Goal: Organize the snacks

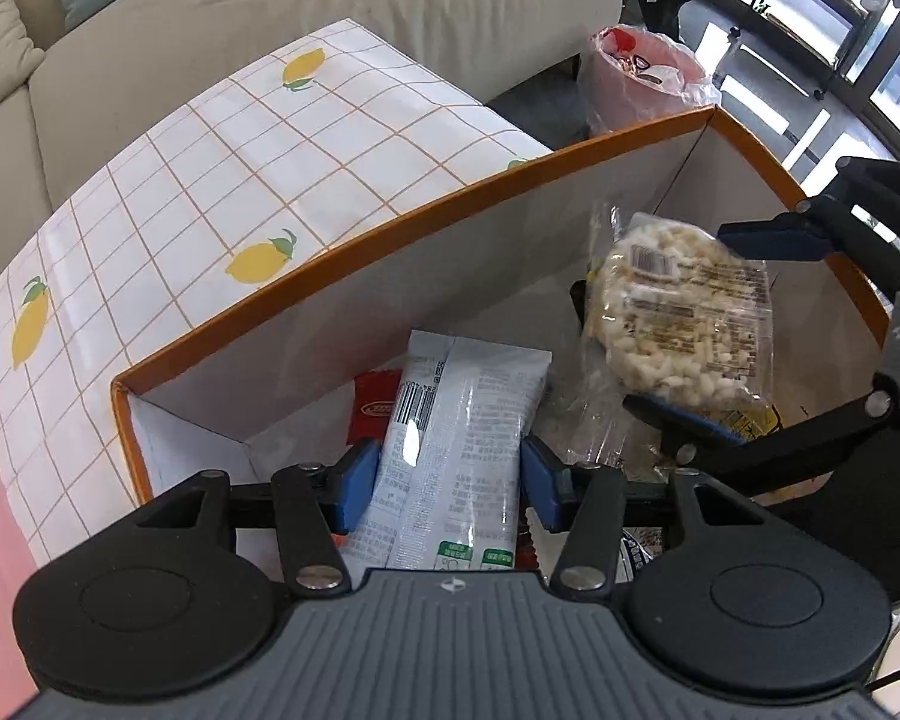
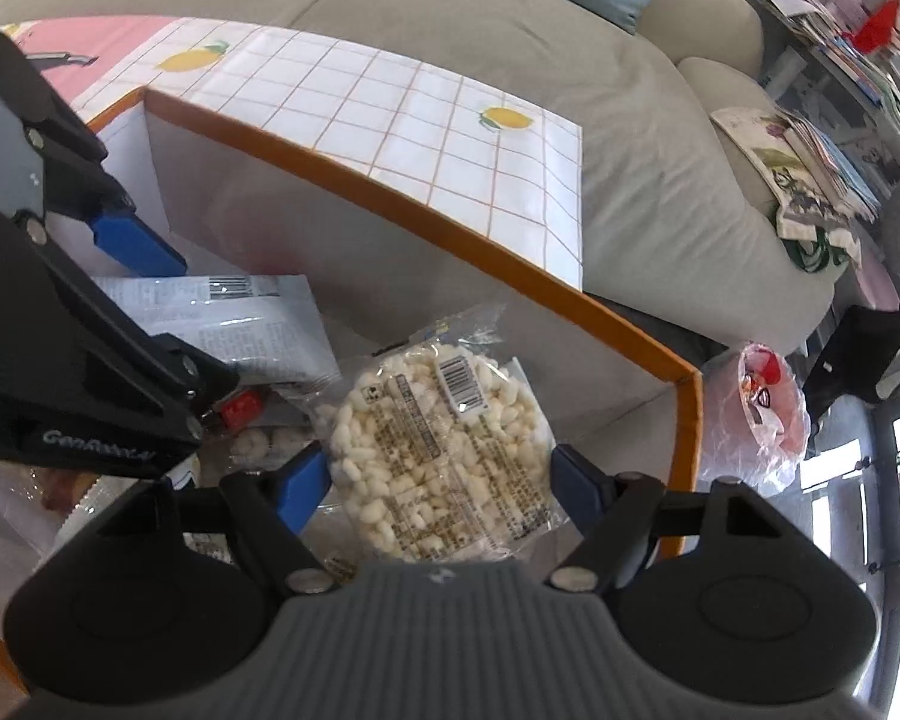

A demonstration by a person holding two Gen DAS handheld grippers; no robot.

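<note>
An orange-rimmed box (image 1: 354,252) with white walls stands on a lemon-print cloth. Inside it lies a long grey-white snack packet (image 1: 456,438), barcode side up, between the blue pads of my left gripper (image 1: 450,474); the pads stand just off its edges, so the gripper is open. My right gripper (image 2: 438,480) is shut on a round puffed-rice cracker pack (image 2: 438,450) in clear wrap, held over the box's right half. In the left wrist view that cracker pack (image 1: 684,312) hangs tilted between the right gripper's pads. The left gripper (image 2: 174,318) shows at the left of the right wrist view.
More snacks lie on the box floor: a red packet (image 1: 373,407) and clear wrapped packs (image 2: 264,441). The lemon cloth (image 1: 210,192) covers the table behind the box. A beige sofa (image 2: 660,138) lies beyond. A pink bin with a plastic liner (image 2: 771,402) stands past the box corner.
</note>
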